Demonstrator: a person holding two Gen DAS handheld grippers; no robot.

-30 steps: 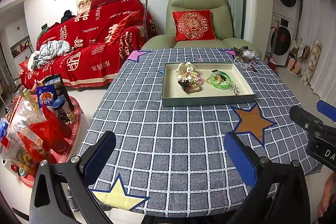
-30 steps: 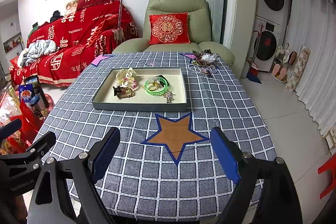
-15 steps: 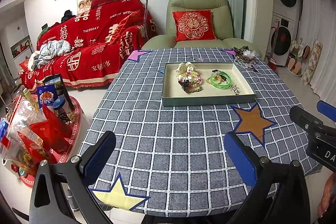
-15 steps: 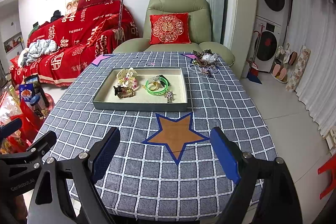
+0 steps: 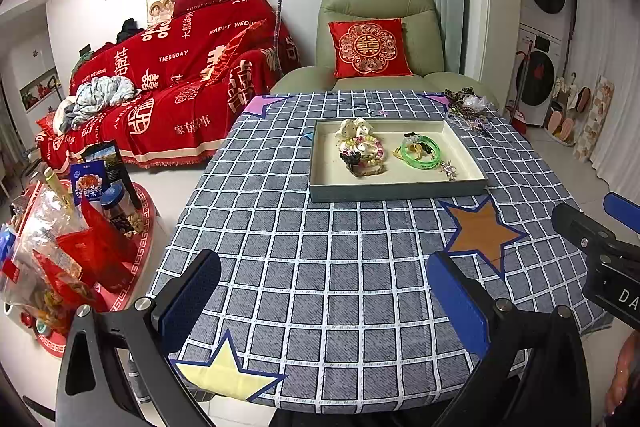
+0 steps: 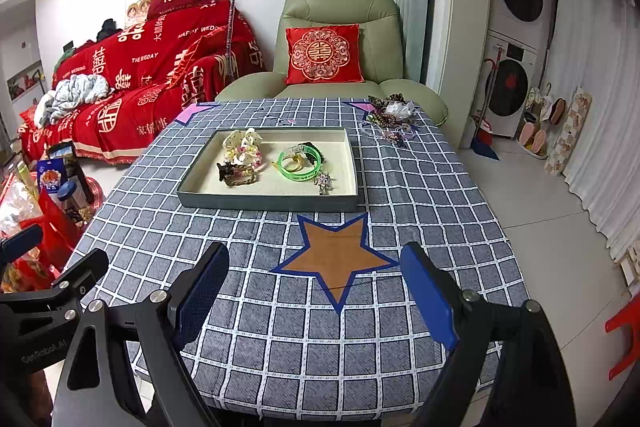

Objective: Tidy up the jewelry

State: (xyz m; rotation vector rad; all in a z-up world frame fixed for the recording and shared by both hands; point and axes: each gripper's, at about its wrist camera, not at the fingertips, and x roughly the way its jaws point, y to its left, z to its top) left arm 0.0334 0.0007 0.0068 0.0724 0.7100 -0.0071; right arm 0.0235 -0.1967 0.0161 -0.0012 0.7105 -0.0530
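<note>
Nothing has moved since the earlier frames: both tongs idle at the near table edge, tilted down toward the cloth.

Left wrist view: left gripper (image 5: 324,303) has its blue-padded jaws spread wide, nothing between them, only grey checked tablecloth (image 5: 320,239) below. Shallow grey-green rectangular tray (image 5: 396,191) sits mid-table, well ahead of me. Inside it: cream fabric scrunchie cluster (image 5: 360,141) on the left side, translucent green plastic bangle (image 5: 421,153) to the right, small silvery trinket (image 5: 448,167) near the tray's front right corner. Looks like sorted pieces get grouped there by type. Right tongs show at the frame's right edge.

Right wrist view: right gripper (image 6: 316,301) is also gaping, empty, hovering over the brown star patch (image 6: 334,259). Tangled heap of loose beaded jewelry (image 6: 390,121) lies on the far right corner of the table, outside the tray, just past its right rim. I judge that's the unsorted stock, closest to my right side, so the right tongs are the natural reach.
</note>
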